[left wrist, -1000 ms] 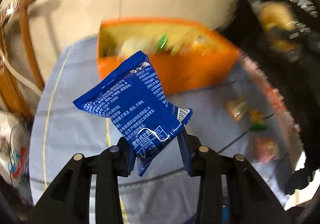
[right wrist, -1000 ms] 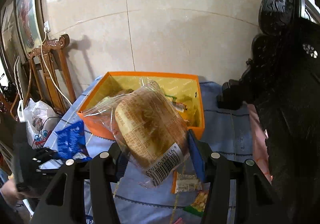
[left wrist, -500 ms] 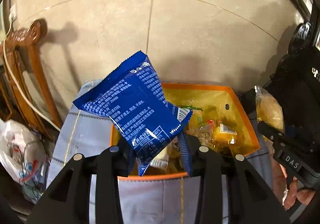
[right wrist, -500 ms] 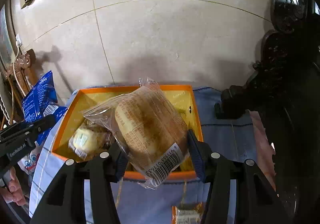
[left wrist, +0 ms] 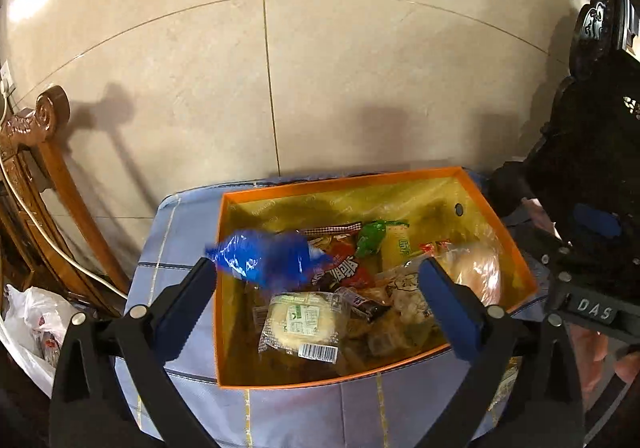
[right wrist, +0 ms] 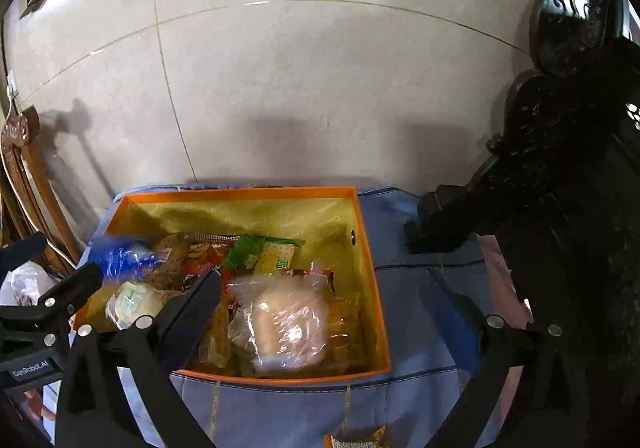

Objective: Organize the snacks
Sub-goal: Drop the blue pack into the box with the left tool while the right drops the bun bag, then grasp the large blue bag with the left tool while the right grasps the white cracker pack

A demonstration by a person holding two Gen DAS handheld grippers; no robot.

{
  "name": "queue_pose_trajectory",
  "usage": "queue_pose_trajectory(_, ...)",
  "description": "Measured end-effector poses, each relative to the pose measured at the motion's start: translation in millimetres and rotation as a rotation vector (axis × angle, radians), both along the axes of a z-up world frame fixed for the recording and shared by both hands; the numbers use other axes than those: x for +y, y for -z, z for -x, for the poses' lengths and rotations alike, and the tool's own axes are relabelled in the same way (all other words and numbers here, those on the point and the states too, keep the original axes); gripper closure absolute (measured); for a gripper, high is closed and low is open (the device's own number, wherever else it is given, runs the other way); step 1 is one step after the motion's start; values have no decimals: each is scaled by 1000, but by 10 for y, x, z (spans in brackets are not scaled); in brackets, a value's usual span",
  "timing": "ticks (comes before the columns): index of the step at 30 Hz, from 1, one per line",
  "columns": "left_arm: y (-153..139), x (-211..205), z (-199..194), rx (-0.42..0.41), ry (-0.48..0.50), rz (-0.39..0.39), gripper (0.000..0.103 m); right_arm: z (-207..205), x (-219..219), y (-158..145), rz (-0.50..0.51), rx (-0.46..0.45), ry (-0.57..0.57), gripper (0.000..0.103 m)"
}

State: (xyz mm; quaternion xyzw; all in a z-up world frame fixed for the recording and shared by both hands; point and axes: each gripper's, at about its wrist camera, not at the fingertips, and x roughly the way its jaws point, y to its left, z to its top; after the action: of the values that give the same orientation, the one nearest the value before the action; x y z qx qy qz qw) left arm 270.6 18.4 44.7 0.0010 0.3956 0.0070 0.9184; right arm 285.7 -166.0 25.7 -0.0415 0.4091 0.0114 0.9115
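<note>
Ahead of and between the spread left fingers [left wrist: 188, 300] sits the open orange cardboard box [left wrist: 496, 216] on the blue cloth-covered bench [left wrist: 176, 240], with the tiled wall behind it. The crinkled blue foil snack packet [left wrist: 264, 256] is just beside the left-hand finger, over the box's left part. Between the right fingers [right wrist: 192, 312], the clear-wrapped round bread bun [right wrist: 284, 324] lies in the box's near right part; a small snack packet [right wrist: 356, 440] lies on the bench nearer than the box.
</note>
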Motion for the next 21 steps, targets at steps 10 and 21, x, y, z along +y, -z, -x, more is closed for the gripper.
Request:
queue_pose_trajectory(10,116,5,1005,15,49,28,4,635,-396,168,86,74,-40,4)
queue_pose_trajectory(21,1441,-504,2640,295,54,89,4,1060,-598,1403,64,333,-61,4)
